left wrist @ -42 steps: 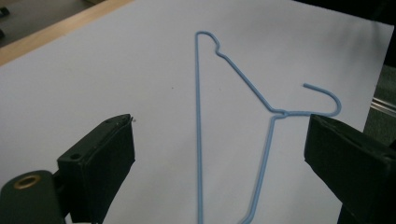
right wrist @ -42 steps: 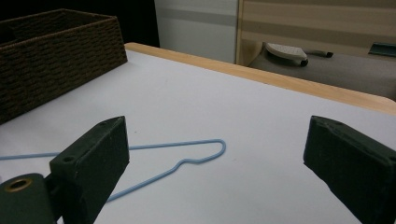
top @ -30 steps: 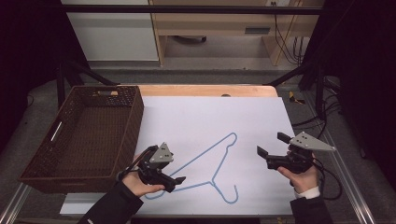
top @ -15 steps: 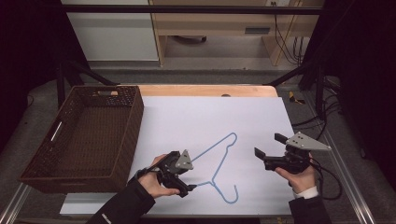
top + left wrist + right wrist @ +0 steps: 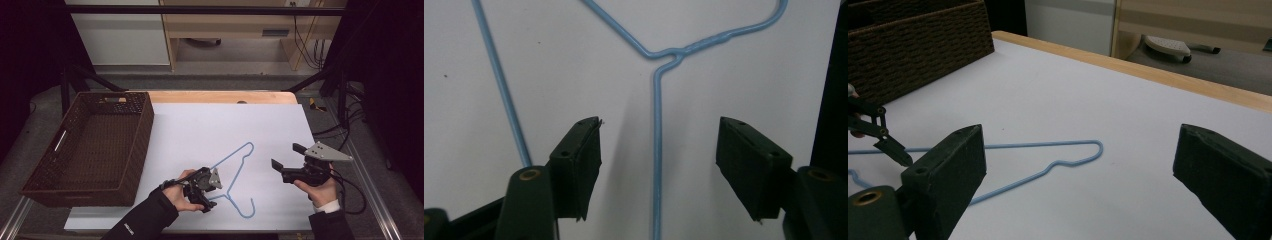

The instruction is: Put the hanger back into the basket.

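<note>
One thin blue wire hanger (image 5: 235, 172) flat on white surface (image 5: 200, 130); left gripper (image 5: 658, 165) jaws closing astride its neck, untouched. Right gripper (image 5: 285, 160) at 3 o'clock, jaws wide. Dark woven wicker basket (image 5: 142, 130) at 9 o'clock.

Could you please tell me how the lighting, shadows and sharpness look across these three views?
High view: white sheet evenly lit, surroundings dark, slightly soft. Left gripper view: hanger sharp, faint shadow beside its wire. Right gripper view: near jaws blurred, basket dim.

Black tools (image 5: 206, 192), grey triangular plates, dark sleeves (image 5: 145, 220)
</note>
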`<state>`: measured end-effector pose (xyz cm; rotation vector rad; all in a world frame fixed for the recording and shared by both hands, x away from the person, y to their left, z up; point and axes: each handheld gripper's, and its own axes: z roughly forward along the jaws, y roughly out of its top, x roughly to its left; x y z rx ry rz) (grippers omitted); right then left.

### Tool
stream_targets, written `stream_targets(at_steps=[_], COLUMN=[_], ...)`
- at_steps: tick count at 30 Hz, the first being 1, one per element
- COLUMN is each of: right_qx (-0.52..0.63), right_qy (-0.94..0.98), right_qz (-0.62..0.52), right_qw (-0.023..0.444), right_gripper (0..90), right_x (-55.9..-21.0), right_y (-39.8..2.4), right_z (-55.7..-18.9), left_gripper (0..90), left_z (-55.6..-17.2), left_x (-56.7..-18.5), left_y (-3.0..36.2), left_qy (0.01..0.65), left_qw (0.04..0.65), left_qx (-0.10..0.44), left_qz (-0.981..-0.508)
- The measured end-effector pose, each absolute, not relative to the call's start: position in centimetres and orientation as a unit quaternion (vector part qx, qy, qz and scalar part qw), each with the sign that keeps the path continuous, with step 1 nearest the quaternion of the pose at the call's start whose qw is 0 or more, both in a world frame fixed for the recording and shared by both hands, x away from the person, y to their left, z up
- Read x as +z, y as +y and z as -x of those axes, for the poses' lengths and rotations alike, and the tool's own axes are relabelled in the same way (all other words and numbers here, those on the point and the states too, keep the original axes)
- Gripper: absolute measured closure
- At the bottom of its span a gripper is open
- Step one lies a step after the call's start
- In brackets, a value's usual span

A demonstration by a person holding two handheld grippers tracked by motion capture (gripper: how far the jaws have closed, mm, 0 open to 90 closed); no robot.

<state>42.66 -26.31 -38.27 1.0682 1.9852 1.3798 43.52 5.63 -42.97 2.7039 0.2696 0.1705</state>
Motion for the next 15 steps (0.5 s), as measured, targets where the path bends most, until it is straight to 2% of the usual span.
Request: stream_targets(at_steps=[13,15], right_qx=[0.505,0.504], right_qy=[0.729,0.73], right_qz=[-0.392,-0.391], right_qw=[0.245,0.244], right_gripper=[7.0,7.0], right_x=[-38.27,-38.3], right_y=[-26.29,-26.27], right_z=[-42.65,-42.67], left_gripper=[51.5,56.6], left_z=[-43.65,-43.73], left_x=[-43.52,-43.53], left_y=[4.99,5.02], left_qy=[0.084,0.083], left_qw=[0.177,0.173], left_qx=[0.04,0.038], left_qz=[-0.98,-0.981])
